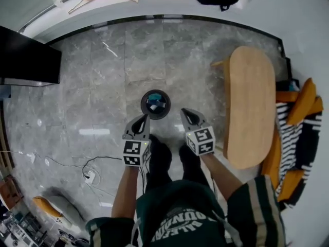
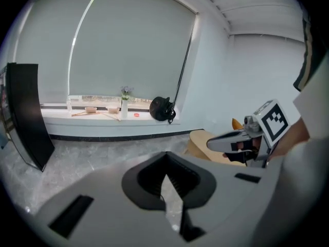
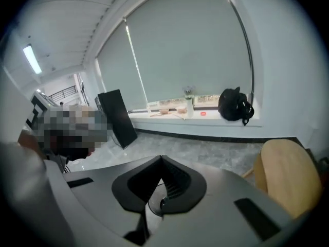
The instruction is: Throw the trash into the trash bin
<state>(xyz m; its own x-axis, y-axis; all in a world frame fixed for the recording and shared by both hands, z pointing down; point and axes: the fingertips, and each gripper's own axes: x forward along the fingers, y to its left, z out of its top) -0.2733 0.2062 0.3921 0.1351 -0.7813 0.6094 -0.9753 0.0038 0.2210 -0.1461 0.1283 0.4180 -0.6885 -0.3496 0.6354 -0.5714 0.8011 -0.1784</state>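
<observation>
Drop seemingly done
Grey left gripper (image 1: 140,121) and right gripper (image 1: 189,115), both closed on nothing, flank the round black trash bin (image 1: 155,104) mid-frame

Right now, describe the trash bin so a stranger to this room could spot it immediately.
Find the long oval wooden table on the grey marble floor. Left of it in the head view, standing alone on open floor, is the trash bin. It is the only small round thing there, dark-rimmed with something bluish inside.
</observation>
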